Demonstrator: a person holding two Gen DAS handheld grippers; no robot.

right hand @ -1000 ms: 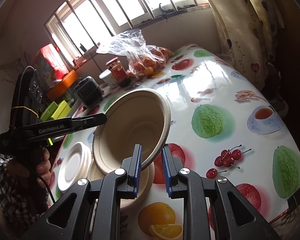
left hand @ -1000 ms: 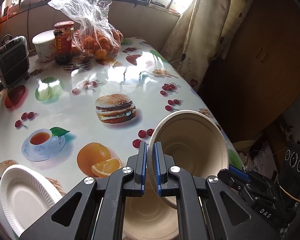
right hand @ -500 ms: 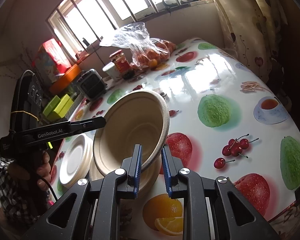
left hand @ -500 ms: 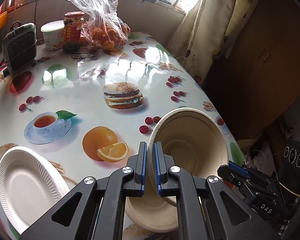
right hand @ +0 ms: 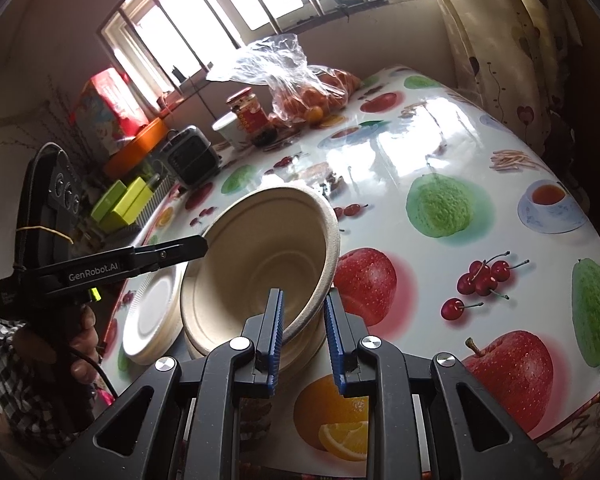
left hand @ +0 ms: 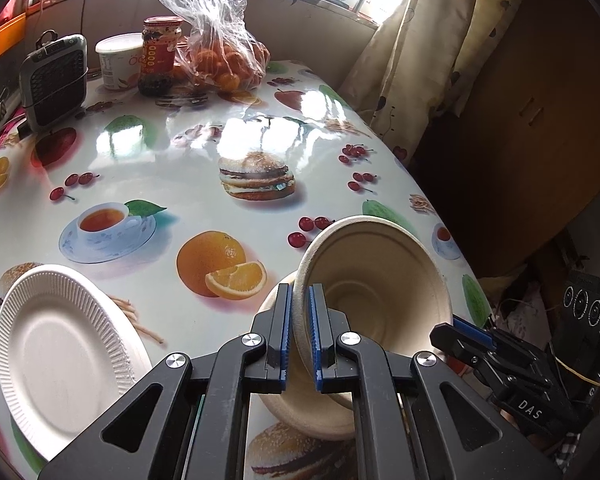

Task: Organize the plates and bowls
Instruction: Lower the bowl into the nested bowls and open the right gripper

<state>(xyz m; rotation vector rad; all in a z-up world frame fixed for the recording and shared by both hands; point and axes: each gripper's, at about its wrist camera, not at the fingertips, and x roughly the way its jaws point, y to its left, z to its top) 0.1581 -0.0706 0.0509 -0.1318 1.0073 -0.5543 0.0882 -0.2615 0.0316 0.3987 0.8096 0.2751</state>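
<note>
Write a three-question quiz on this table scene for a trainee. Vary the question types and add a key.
1. True or false: the left tool is shut on the rim of the tilted bowl.
2. Multiple choice: in the left wrist view, what lies on the table to the left of that bowl? A) a white paper plate B) a metal fork C) a frying pan
3. Short answer: what sits directly under the tilted bowl?

Key: 1 true; 2 A; 3 another beige bowl, upright on the table.
</note>
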